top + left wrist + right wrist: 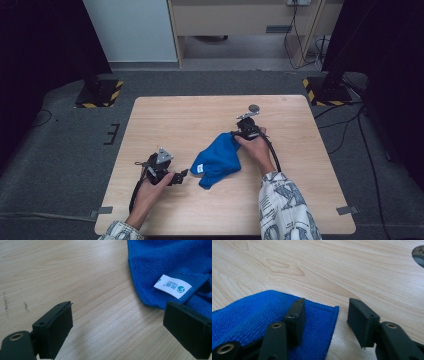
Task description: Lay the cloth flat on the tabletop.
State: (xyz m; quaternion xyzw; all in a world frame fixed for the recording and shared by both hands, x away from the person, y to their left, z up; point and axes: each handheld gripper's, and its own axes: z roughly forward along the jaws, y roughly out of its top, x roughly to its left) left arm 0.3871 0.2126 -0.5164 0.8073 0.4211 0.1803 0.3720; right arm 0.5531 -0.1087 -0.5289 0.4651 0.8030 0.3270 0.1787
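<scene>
Both of my claws stand open with nothing clamped. On my right claw (pixel 325 320) the jaws straddle a corner of the blue cloth (pixel 249 315): one pad sits over the fabric, the other over bare wood just past the hem, and neither presses on it. My left claw (pixel 117 327) gapes wide over the table (pixel 75 272), its pads apart from the cloth's edge, which carries a small white label (pixel 172 286).

Seen from above, the cloth (pixel 217 159) lies bunched near the table's middle. From my right claw (pixel 236 134) it spreads toward 7 o'clock, with the corner right at the tips. From my left claw (pixel 184 174) it sits just beside, at about 2 o'clock.

My worry: if I close the right jaws from here, I judge the outer pad could slide off the hem and pinch only a thin lip, so the corner slips free when lifted. Also, the fabric is folded over itself; grabbing two layers at once would drag the whole bundle instead of opening it.
</scene>
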